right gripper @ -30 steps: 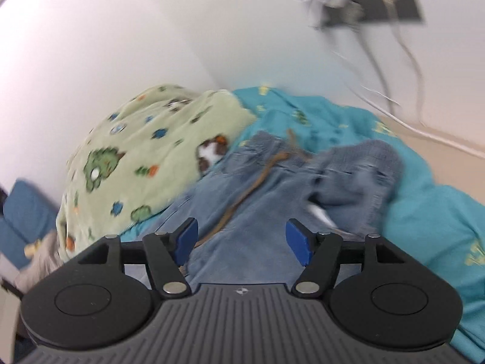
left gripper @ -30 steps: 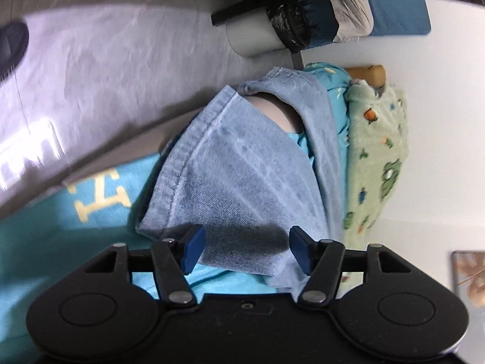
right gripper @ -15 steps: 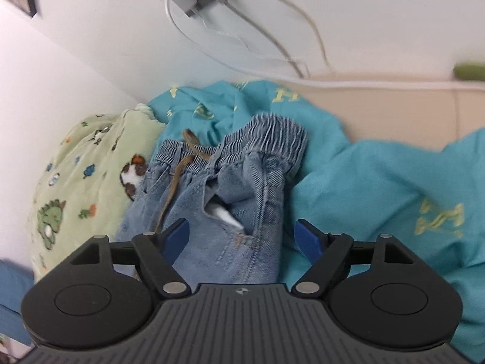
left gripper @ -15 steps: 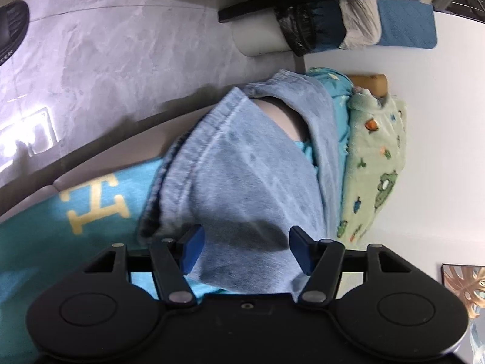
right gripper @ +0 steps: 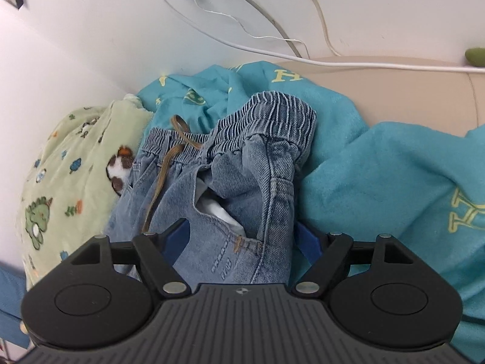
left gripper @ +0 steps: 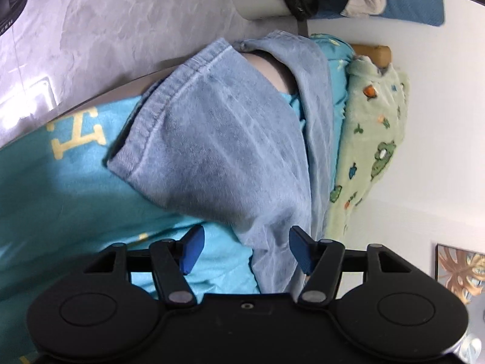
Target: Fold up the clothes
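Jaws on your left gripper (left gripper: 245,250) and right gripper (right gripper: 244,241) both stand wide apart, gripping nothing. Denim jeans (right gripper: 230,182) lie on the teal blanket (right gripper: 379,182), crumpled waistband between your right jaws, beside the green blanket (right gripper: 69,163).

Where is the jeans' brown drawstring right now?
In the right wrist view, the brown drawstring hangs from the jeans waistband, left of centre, beside the green dinosaur blanket.

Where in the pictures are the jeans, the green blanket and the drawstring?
jeans (left gripper: 218,139): left wrist view, middle of the leg.
green blanket (right gripper: 75,163): right wrist view, its printed top.
drawstring (right gripper: 163,173): right wrist view, the brown cord below the waistband.
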Demonstrator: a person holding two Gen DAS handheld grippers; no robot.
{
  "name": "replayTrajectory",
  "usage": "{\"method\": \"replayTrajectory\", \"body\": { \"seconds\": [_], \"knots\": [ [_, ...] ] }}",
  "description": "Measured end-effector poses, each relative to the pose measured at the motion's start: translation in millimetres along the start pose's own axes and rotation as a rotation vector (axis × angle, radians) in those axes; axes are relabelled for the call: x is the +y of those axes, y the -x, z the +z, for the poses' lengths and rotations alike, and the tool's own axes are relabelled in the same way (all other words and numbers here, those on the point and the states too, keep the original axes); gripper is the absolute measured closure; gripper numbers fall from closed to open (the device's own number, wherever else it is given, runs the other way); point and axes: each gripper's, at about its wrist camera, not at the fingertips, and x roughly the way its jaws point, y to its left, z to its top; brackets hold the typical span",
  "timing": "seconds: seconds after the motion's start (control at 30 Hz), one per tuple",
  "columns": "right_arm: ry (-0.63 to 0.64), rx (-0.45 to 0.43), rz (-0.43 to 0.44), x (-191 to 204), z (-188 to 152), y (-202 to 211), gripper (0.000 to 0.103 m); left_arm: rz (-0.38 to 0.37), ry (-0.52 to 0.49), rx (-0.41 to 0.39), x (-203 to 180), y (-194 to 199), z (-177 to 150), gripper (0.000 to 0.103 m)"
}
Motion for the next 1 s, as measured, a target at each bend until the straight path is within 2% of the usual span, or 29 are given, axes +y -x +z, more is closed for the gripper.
{"method": "replayTrajectory", "body": {
  "seconds": [0.17,0.27,0.33,0.43,0.5,0.53,0.57,0.6,0.7,0.77,0.83,0.9,1.0],
  "knots": [
    [-0.124,0.016,0.089,-15.0,1.4,4.5,0.024,0.029,-0.017,0.001,-12.7,-17.2,13.9,0.048],
    [-0.102,-0.005,0.079,-12.2,3.2,5.8,0.024,0.078,-0.006,-0.043,-14.2,-25.7,21.1,0.064],
    [-0.092,-0.014,0.069,-10.7,4.2,4.6,0.025,0.091,-0.009,-0.074,-16.3,-30.7,22.3,0.083],
    [-0.073,-0.008,0.068,-9.4,4.7,-2.7,0.033,0.080,-0.020,-0.154,-22.2,-24.6,21.1,0.093],
    [-0.066,-0.017,0.043,-11.1,5.9,-6.3,0.054,0.074,-0.045,-0.202,-31.8,-17.1,17.7,0.096],
    [-0.067,-0.023,0.029,-12.3,6.5,-7.8,0.059,0.068,-0.058,-0.222,-37.2,-12.7,15.6,0.096],
    [-0.067,-0.029,0.015,-13.6,7.1,-9.3,0.070,0.055,-0.073,-0.239,-42.8,-8.2,14.0,0.097],
    [-0.067,-0.035,0.001,-14.9,7.7,-10.8,0.085,0.036,-0.095,-0.254,-48.8,-3.3,11.9,0.097],
    [-0.093,-0.058,0.037,-17.1,10.1,-5.9,0.089,-0.019,-0.123,-0.297,-61.9,11.7,4.8,0.098],
    [-0.099,-0.121,0.126,-14.6,14.6,13.8,0.089,-0.041,-0.114,-0.317,-65.9,20.0,2.2,0.098],
    [-0.094,-0.203,0.216,-12.1,19.2,37.3,0.090,-0.029,-0.104,-0.350,-62.4,27.2,2.1,0.098],
    [-0.102,-0.245,0.231,-17.5,20.8,48.5,0.090,-0.023,-0.060,-0.350,-49.9,24.5,7.8,0.098],
    [-0.097,-0.189,0.198,-24.2,20.4,39.6,0.090,-0.002,-0.019,-0.348,-44.4,15.0,18.9,0.099]
  ]
}}
